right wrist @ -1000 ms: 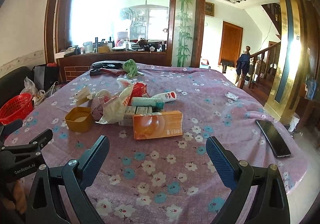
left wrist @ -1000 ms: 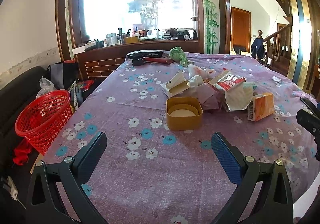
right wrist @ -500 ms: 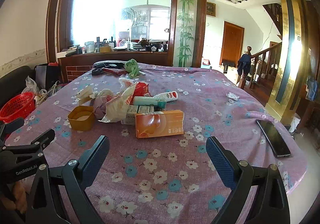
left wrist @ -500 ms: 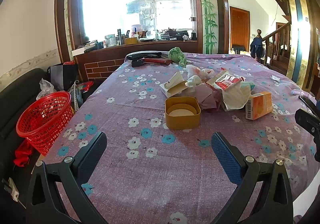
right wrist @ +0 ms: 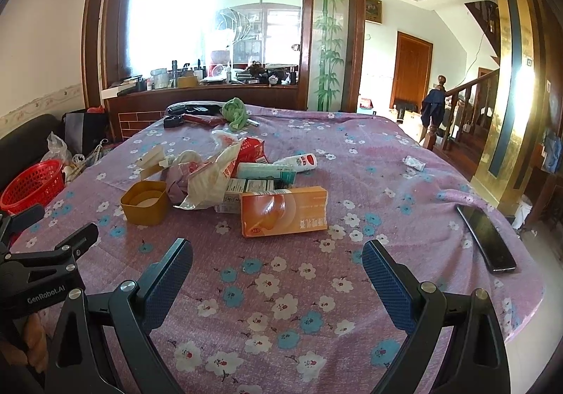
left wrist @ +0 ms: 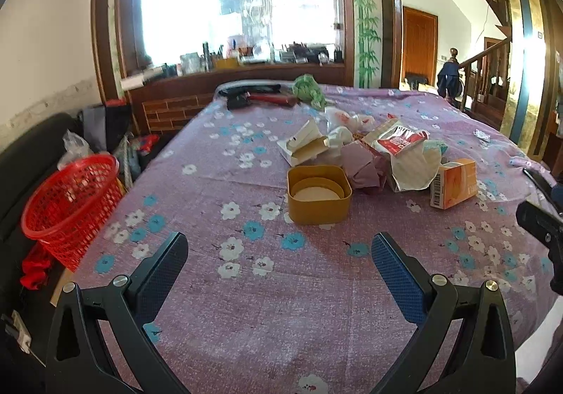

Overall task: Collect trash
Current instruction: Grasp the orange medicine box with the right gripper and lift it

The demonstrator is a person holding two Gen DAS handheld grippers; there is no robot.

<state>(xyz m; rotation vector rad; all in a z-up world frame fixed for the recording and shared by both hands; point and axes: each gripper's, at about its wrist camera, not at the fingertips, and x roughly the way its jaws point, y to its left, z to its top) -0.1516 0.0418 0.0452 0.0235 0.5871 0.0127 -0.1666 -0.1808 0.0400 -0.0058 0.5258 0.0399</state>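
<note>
Trash point(right wrist: 225, 179) is lying in a loose heap near the middle of a desk point(right wrist: 352, 154) draped in a purple cloth with white and blue flowers. An orange carton point(right wrist: 284, 211) is sitting at the near edge of the heap, with a crumpled white wrapper point(right wrist: 211, 182) just behind it and a small white bottle point(right wrist: 299, 160) lying on its side farther back. A tan plastic tub point(left wrist: 318, 194) is standing open side up on the left of the heap. A black phone point(right wrist: 487, 239) is resting well apart, near the desk's right edge. A red mesh basket point(left wrist: 70, 207) is standing off the desk's left side. The left claw point(left wrist: 278, 267) and the right claw point(right wrist: 278, 270) are both hovering over bare cloth short of the heap, jaws spread wide, gripping nothing.
</note>
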